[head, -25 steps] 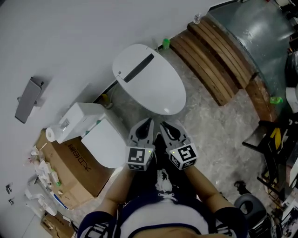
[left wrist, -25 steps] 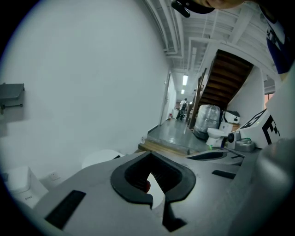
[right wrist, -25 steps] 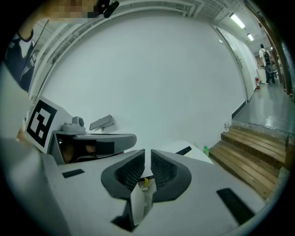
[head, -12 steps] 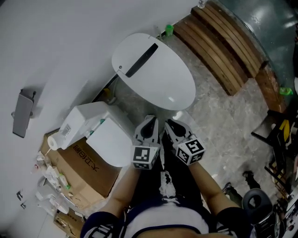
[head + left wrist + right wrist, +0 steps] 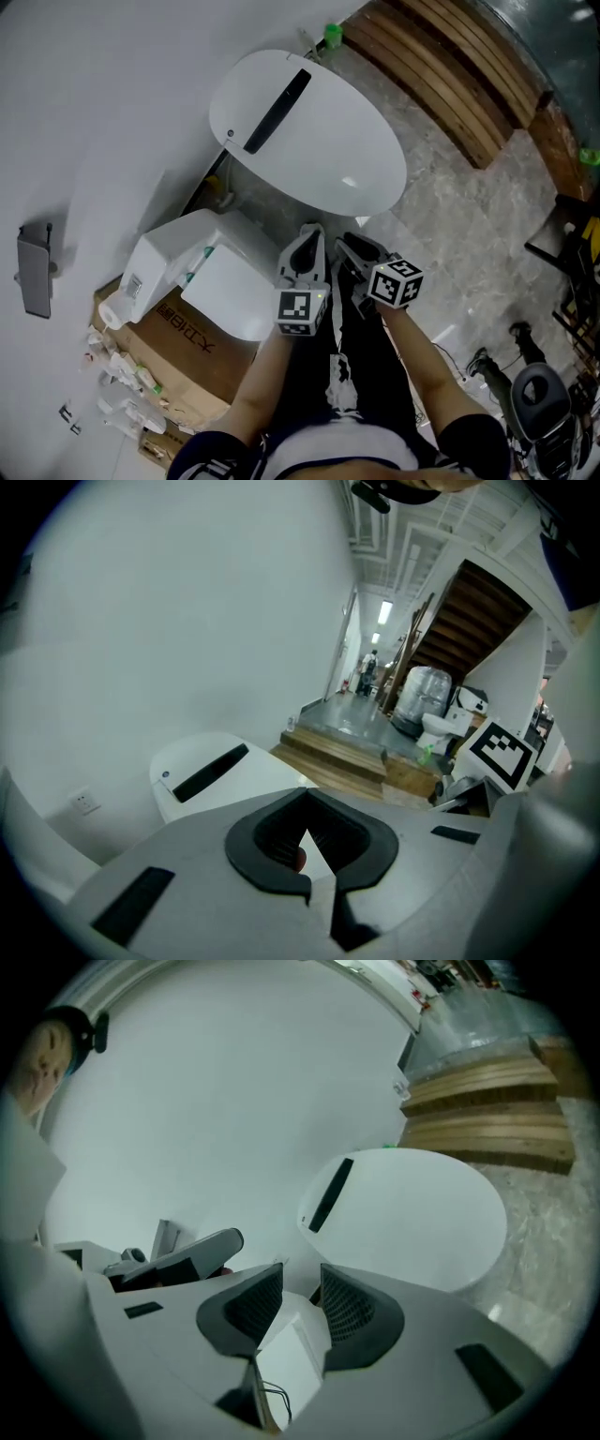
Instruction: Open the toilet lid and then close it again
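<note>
Cardboard box (image 5: 183, 349) near toilet (image 5: 319, 141): head view

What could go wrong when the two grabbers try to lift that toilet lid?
1. The toilet lid is shut, smooth and rounded. The right gripper, whose jaws have just been opening with nothing between them, might slip off its front edge, and the lid could drop and bang.
2. The left gripper is shut, so it could probably only push, not grab.
3. The white box stands close beside the toilet; a gripper might bump it.
</note>
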The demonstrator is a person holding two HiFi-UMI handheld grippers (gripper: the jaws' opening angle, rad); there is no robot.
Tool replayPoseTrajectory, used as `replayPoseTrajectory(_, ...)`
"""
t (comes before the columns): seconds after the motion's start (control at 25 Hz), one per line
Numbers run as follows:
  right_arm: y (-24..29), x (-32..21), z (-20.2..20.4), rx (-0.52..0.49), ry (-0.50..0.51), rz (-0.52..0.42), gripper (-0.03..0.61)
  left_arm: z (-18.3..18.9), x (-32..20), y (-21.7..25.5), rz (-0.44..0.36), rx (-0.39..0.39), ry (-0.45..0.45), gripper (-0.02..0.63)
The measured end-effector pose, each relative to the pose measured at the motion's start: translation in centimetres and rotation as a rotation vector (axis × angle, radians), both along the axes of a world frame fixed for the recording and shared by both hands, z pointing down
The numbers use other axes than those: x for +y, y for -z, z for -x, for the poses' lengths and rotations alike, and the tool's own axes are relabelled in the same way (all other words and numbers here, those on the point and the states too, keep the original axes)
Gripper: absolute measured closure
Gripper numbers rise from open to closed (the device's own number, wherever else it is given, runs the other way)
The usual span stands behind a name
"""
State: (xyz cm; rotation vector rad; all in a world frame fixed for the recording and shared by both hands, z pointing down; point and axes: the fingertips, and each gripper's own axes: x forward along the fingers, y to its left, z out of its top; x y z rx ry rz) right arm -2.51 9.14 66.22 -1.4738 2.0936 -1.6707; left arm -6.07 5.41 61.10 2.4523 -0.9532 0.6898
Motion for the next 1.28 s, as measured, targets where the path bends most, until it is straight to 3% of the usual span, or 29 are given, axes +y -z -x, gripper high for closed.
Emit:
replayPoseTrajectory(0.4, -10.2, 0.7, -2.5, -0.261, -0.268, 0.213, 0.46, -0.4, -0.7, -5.5, 0.035, -0.05, -0.058, 0.609)
replayPoseTrajectory(0.76, -17.0, 2.3, -2.9, -0.307, -0.292, 0.311, 0.408, -1.0, 0.7, -9.7, 0.092, -0.093, -0.094, 0.609)
replayPoseTrajectory(1.04, -21.9, 2.3, -3.9, -0.382, -0.394, 0.363, 0.374, -1.3, 0.9, -11.8, 0.105, -0.138, -0.137, 0.609)
replayPoseTrajectory(1.28, -25.3, 2.6, -4.7, -0.407, -0.419, 0.42, 0.362, -1.7, 0.8, -13.1, 0.113, -0.161, -0.151, 0.609)
